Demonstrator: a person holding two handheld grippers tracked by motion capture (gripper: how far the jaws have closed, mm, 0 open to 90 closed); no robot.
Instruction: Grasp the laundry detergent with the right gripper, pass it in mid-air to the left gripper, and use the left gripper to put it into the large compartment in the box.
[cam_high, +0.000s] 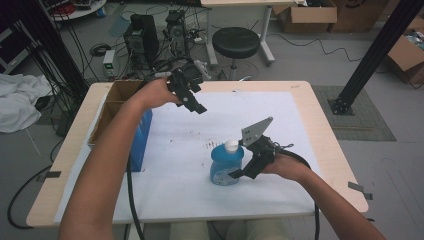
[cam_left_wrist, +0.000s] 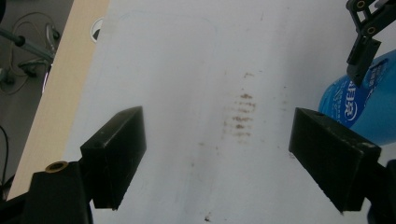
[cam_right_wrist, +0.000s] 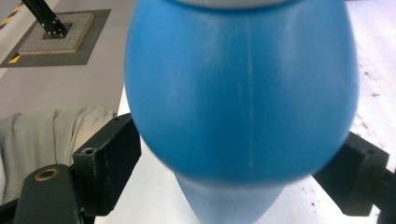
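A: Where is the blue bottle (cam_high: 226, 167) right now?

B: It stands upright on the white sheet (cam_high: 175, 190) of the bench (cam_high: 320, 130), near your right side, white cap (cam_high: 231, 145) on top. Your right gripper (cam_high: 243, 172) has its fingers (cam_right_wrist: 107, 158) round the lower belly of the bottle, one on each side. They look pressed against it, so I read it as held.

A: And my left gripper (cam_high: 192, 102)?

B: It hangs raised over the far side of the bench, near the cardboard box (cam_high: 112, 107), fingers (cam_left_wrist: 116, 154) wide apart with nothing between them.

A: How will the bottle handle?

B: Smooth, rounded plastic, so likely slippery, and the wall may give if you squeeze hard. If it holds liquid it will feel heavy low down. I'd grip just under the widest bulge, firm but not crushing, and keep it upright.
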